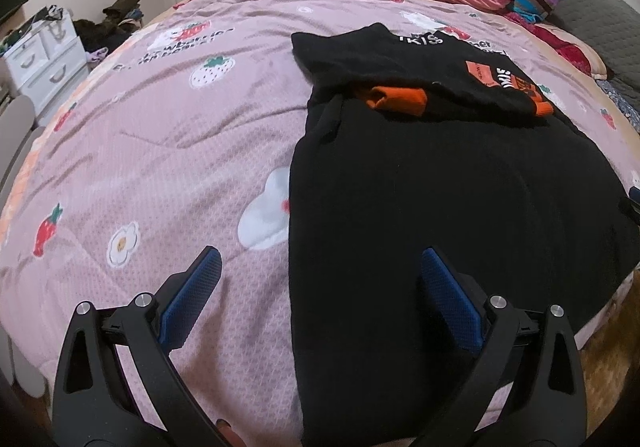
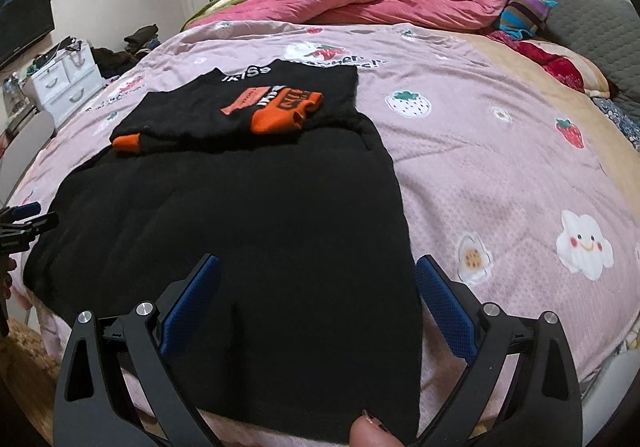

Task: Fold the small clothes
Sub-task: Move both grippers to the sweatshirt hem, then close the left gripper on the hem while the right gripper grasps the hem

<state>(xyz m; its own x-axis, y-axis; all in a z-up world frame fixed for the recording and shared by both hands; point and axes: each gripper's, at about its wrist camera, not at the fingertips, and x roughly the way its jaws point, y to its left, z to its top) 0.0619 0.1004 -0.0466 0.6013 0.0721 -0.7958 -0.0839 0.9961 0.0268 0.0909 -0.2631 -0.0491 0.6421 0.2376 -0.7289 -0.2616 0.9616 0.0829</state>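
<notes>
A black garment (image 2: pixel 240 215) lies flat on the pink strawberry-print bedspread (image 2: pixel 500 175), its long axis running straight away from the person toward the far side of the bed. The top part looks already turned down onto the body: orange cuffs (image 2: pixel 286 115) and a printed patch sit on that folded band, well away from both tools.

The left gripper (image 1: pixel 320 287) hovers with its jaws spread wide and nothing between them, straddling the garment's left edge — one blue pad (image 1: pixel 192 303) is over bare bedspread, the other over black cloth. The right gripper (image 2: pixel 316 287) is equally wide and empty, straddling the right edge in the same way (its left finger over cloth, its right one over pink quilt). Each tool is thus nearest its own corner of the near hem, which hangs at the bed's edge just below them.

My reading is that the next fold carries the near hem away from the person, up toward the orange cuffs, so both grippers would have to pinch the hem together. If one side lags, the fold will probably skew.
</notes>
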